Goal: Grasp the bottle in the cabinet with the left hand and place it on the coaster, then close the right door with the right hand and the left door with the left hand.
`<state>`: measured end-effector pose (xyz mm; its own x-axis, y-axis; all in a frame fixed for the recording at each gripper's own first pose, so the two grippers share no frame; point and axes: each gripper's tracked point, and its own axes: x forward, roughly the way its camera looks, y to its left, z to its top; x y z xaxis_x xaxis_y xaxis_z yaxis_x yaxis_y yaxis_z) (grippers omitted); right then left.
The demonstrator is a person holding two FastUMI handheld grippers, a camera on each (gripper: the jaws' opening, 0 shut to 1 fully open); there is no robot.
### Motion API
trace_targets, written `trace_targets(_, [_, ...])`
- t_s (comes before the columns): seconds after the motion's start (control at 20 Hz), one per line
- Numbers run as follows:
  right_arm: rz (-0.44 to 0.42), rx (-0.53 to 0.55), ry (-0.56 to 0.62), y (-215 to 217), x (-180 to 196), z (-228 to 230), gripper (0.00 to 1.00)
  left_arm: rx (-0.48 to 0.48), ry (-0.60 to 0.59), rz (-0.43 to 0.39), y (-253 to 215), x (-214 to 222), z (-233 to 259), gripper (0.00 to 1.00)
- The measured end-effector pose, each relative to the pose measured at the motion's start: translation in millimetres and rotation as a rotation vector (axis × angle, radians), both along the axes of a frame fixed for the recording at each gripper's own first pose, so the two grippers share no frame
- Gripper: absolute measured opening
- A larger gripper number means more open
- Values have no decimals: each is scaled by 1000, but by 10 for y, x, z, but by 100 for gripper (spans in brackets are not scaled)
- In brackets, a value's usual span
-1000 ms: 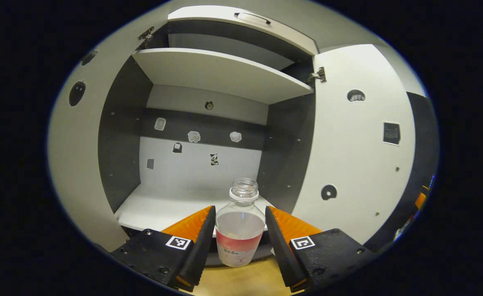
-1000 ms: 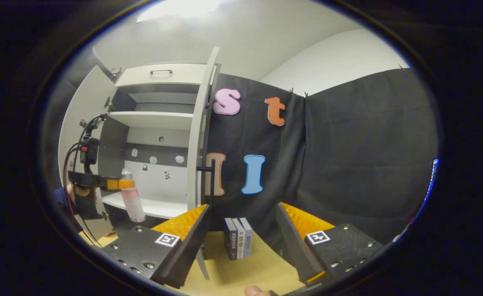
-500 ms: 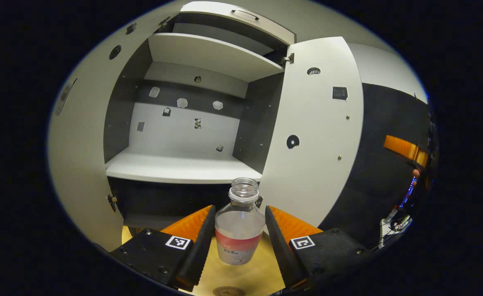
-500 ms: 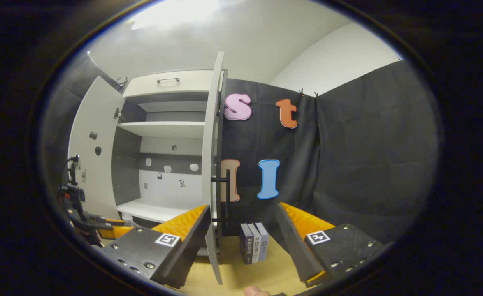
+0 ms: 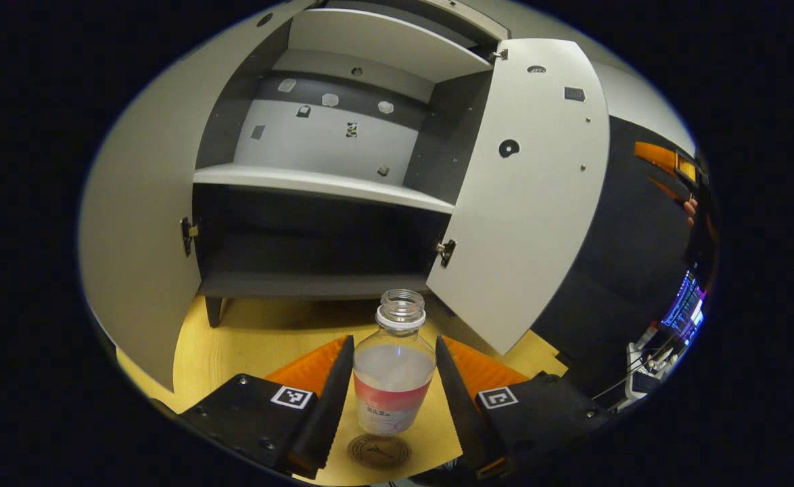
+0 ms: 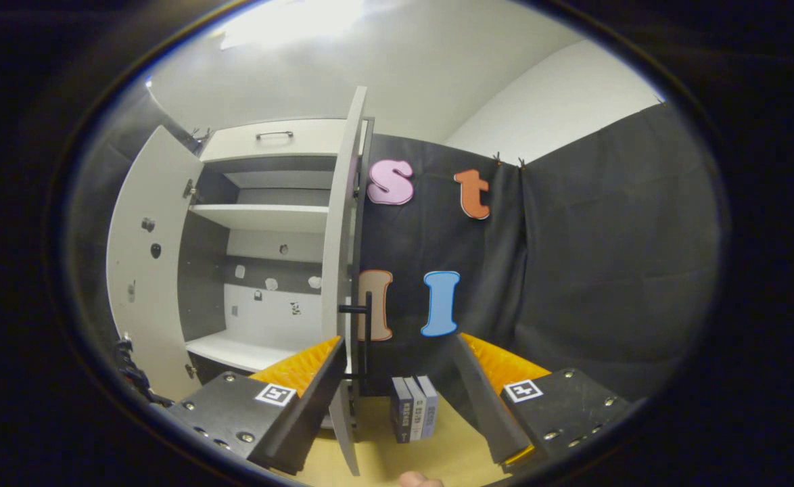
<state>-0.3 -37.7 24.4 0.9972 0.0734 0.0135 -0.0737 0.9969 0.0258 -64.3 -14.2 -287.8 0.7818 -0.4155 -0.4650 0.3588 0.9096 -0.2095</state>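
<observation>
In the left gripper view, the left gripper (image 5: 394, 396) squeezes the bottle (image 5: 394, 379), just above the coaster (image 5: 379, 451) at 6 o'clock on the desk (image 5: 262, 338). The bottle has no cap, so a tilt could spill it. At 2 o'clock, the right door (image 5: 529, 182) waits; the right gripper (image 6: 397, 389) is wide apart and holds nothing.

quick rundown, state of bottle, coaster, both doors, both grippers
bottle: uncapped, upright, held above coaster
coaster: bare, on table
left door: open
right door: open
left gripper: shut on bottle
right gripper: open, holding nothing
</observation>
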Motion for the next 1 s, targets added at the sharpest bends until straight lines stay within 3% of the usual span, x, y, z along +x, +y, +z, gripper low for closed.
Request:
trace_targets(0.4, [-7, -6, -18, -7, 3, 59, 96, 60, 102, 29, 134, -349, -604, 74])
trace_targets(1.0, [24, -22, 7, 113, -15, -24, 96, 35, 76, 113, 169, -438, -804, 76])
